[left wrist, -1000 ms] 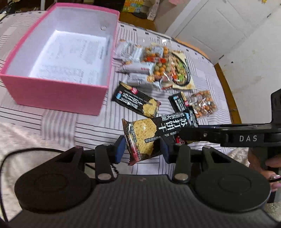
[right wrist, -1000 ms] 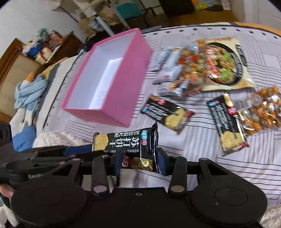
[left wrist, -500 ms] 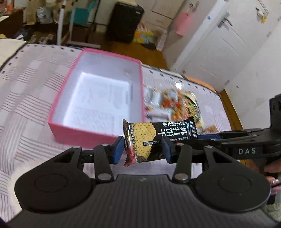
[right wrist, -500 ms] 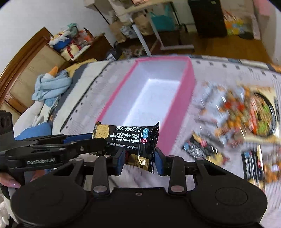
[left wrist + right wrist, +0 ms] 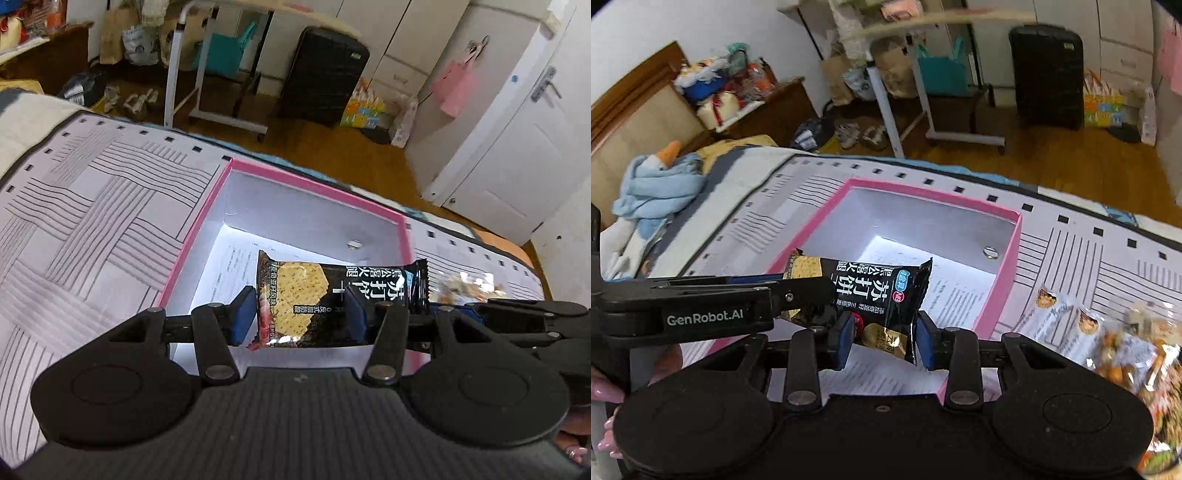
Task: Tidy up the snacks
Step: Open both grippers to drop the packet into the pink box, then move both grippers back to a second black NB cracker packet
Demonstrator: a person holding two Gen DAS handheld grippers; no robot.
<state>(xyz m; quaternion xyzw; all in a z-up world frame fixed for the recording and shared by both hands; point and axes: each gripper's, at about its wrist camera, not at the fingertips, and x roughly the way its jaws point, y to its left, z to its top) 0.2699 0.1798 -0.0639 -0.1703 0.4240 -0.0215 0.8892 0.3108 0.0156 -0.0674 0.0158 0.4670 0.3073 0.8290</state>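
Left wrist view: nearest to us the left gripper [image 5: 298, 319] has its jaws opening. The black cracker packet [image 5: 295, 291] sits between the blue pads. The left pad looks just off the packet's crimped edge and the right pad overlaps its printed face, so we read no real squeeze there. The packet hangs roughly level over the near half of the pink box [image 5: 406, 240], above the printed paper on the box floor and not resting on it. The box is open-topped and stands on the striped bedspread [image 5: 92, 240]. Beyond the bed edge we see wooden floor, a white-framed rolling table [image 5: 177, 74], a black suitcase [image 5: 325, 81] and a white door [image 5: 517, 158].

Right wrist view: the right gripper [image 5: 885, 341] is narrowed onto the packet's gold-printed end. Both pads are against it and this end is firmly pinched. The left gripper's black finger crosses in from the left and covers the packet's other end. Just right of the box, loose snacks [image 5: 1126, 343] lie on the bedspread: small bars and clear bags of mixed nuts, partly blurred. A small round metal disc [image 5: 991, 253] sits on the box's inner right wall. Further left, a blue cloth bundle [image 5: 653, 192] lies near the headboard.
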